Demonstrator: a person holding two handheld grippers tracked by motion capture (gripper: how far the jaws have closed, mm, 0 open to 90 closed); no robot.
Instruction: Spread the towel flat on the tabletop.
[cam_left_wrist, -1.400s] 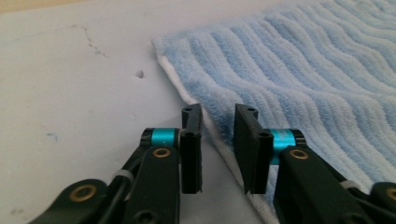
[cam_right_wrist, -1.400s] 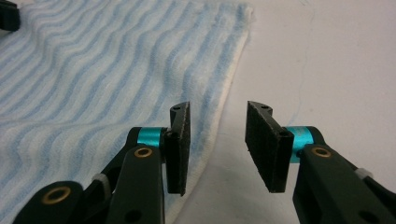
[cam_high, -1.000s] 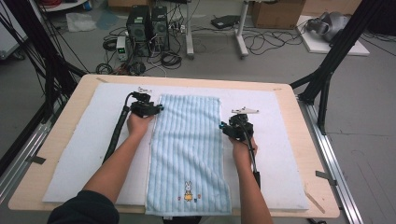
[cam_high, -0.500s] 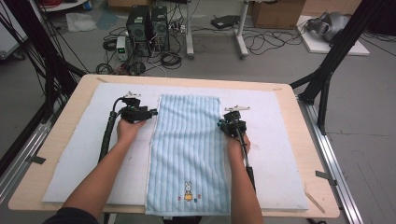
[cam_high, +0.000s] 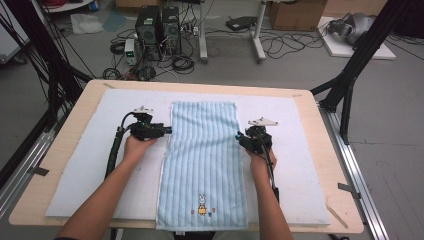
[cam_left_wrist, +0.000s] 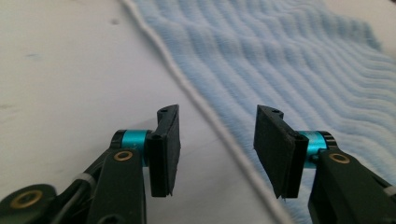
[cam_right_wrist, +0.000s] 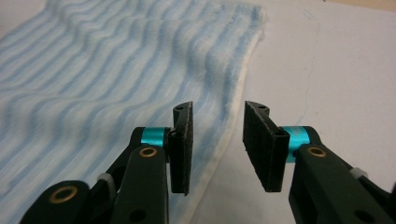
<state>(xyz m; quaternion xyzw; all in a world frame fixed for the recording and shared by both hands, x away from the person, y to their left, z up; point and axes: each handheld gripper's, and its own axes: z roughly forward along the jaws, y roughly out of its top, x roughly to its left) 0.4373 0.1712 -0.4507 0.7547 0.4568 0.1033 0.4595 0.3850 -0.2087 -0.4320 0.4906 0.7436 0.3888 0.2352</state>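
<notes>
Both tongs have slid back toward me along the blue towel (cam_high: 202, 165) since a moment ago, left tongs (cam_high: 167, 130) just narrowing and right tongs (cam_high: 238, 136) reopening, each straddling a long edge but gripping nothing (fold coming, I'd guess), towel mid-desk (cam_high: 70, 150) on white padding (cam_high: 95, 170), computer towers (cam_high: 157, 25) at 12 o'clock.

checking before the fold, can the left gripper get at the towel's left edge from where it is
Probably yes: the left gripper stands open astride the towel's white hem, nothing between them.
</notes>
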